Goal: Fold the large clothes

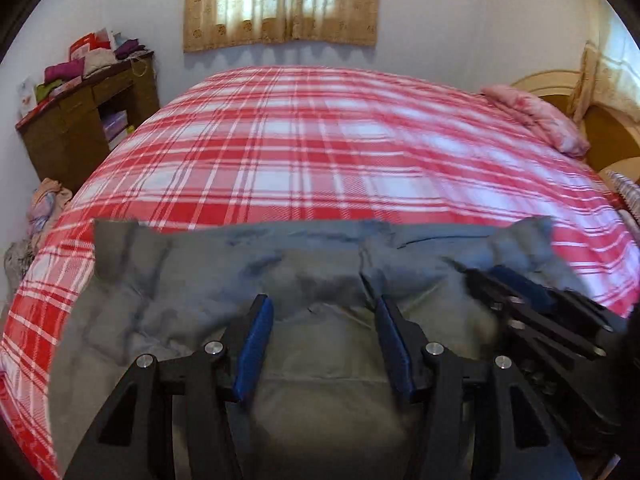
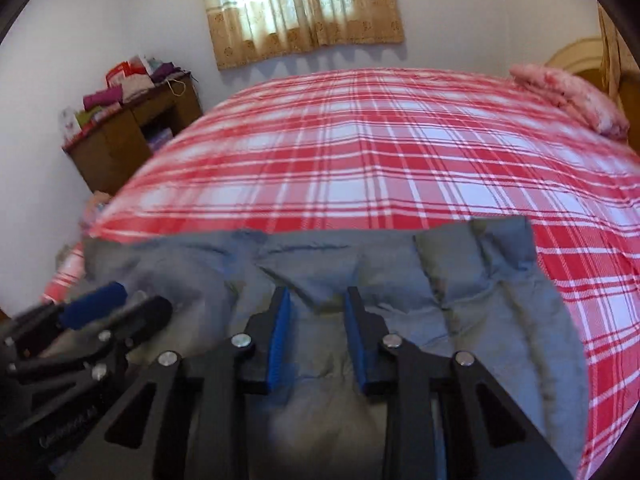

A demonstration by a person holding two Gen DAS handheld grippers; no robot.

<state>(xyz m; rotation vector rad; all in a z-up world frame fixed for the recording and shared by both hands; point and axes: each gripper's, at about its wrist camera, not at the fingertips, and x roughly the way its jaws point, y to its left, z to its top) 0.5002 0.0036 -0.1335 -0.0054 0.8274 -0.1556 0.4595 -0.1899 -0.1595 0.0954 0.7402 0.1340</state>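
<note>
- So there's a big grey-blue padded fabric garment (image 1: 304, 264) spread over the near edge of a bed covered with a red-and-white plaid cotton bedspread (image 1: 312, 148). In both wrist views it fills the 6 o'clock half of the frame, with its far edge lying roughly straight across the middle.
- The left gripper (image 1: 324, 312), black with blue pads, sits right over the garment at 6 o'clock. Its jaws are spread fairly wide, with only cloth showing in the gap, so it's not pinching anything.
- The right gripper (image 2: 317, 300), same black-and-blue build, has its jaws parted too, a bit narrower than the left one. Nothing is caught between its pads either; the garment lies underneath.
- Each gripper shows up in the other's view: the right one pokes in at 4 o'clock in the left view, and the left one at 8 o'clock in the right view. Both are motion-blurred, so whether they actually touch the fabric is hard to say.
- A pink patterned fabric pillow (image 1: 540, 120) lies at about 2 o'clock on the bedspread, well apart from the garment.
- A dark brown wooden cabinet (image 1: 88, 120) stands at 10 o'clock beside the bed, with folded clothes piled on top.
- A beige patterned cloth curtain (image 1: 280, 4) hangs at 12 o'clock on the far wall.
</note>
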